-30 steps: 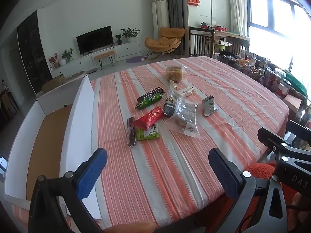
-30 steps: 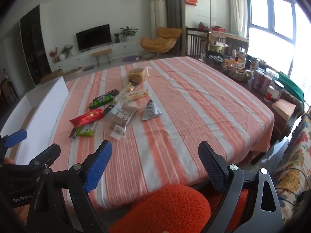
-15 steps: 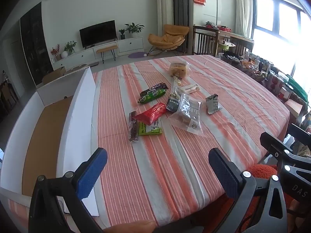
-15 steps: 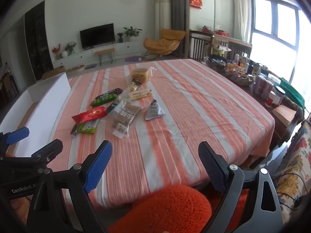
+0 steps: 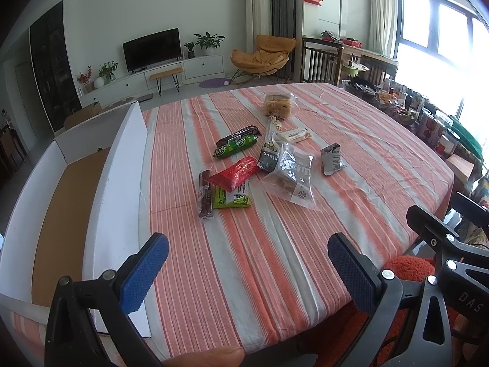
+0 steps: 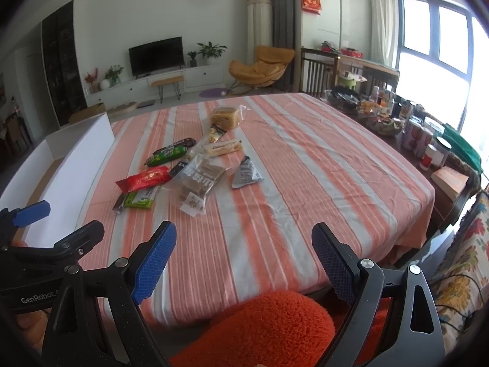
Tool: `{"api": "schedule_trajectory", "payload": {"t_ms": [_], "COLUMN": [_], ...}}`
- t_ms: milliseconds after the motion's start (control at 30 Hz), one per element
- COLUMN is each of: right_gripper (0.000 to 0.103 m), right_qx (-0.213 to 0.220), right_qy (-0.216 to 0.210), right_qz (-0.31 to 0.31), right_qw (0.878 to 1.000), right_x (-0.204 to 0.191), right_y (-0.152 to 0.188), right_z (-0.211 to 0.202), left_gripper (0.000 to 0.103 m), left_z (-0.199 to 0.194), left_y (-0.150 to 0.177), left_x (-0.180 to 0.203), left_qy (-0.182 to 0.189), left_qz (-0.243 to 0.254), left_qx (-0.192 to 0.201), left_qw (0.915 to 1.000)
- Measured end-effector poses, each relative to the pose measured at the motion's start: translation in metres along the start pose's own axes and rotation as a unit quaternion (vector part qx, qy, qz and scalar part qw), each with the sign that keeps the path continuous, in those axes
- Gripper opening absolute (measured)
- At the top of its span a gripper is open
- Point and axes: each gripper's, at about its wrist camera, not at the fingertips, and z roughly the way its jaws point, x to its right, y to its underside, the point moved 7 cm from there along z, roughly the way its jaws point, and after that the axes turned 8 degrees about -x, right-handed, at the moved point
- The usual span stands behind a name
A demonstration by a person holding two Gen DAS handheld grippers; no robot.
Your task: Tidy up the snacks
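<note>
snacks lay in a loose cluster near the middle of the striped tablecloth [image 5: 275,260], well apart from both of my claws. largest to my left stood the white cardboard box [image 5: 122,183], open at the top, its tall side wall just beside the cluster and its brown floor bare where i could see it. next in size was the clear bag of brown pieces [image 5: 292,177], overlapping the foot of a dark sachet [image 5: 269,156]. at the far end sat a wrapped yellow cake [image 5: 278,104]. a red packet [image 5: 235,174] lay partly over a green flat packet [image 5: 232,197], with a thin dark bar [image 5: 205,195] touching the green one's left edge. a green sausage stick [image 5: 235,146] lay alongside a dark stick [image 5: 238,134]. a small silver pouch [image 5: 333,159] sat alone to the right, and a pale bar [image 5: 293,135] near the sachet's top. my left claw [image 5: 247,272] hung over the near table edge, jaws wide apart, gripping nothing. my right claw [image 6: 244,263] was likewise spread wide and held nothing, above an orange fuzzy cushion [image 6: 262,327].
</note>
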Motion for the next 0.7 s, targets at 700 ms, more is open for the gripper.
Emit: {"api": "schedule_trajectory", "payload": {"t_ms": [700], "right_gripper": [0.093], "right_qx": [-0.005], "right_qy": [-0.004], "right_qz": [-0.006], "right_qw": [1.000], "right_x": [-0.0056], "right_y": [0.0014], "right_z": [0.0045], "left_gripper": [0.103], "left_z": [0.0044], "left_y": [0.0027], "left_x": [-0.0029], "left_qy": [0.007], "left_qz": [-0.006], "left_qx": [-0.010], "left_qw": [0.9999]}}
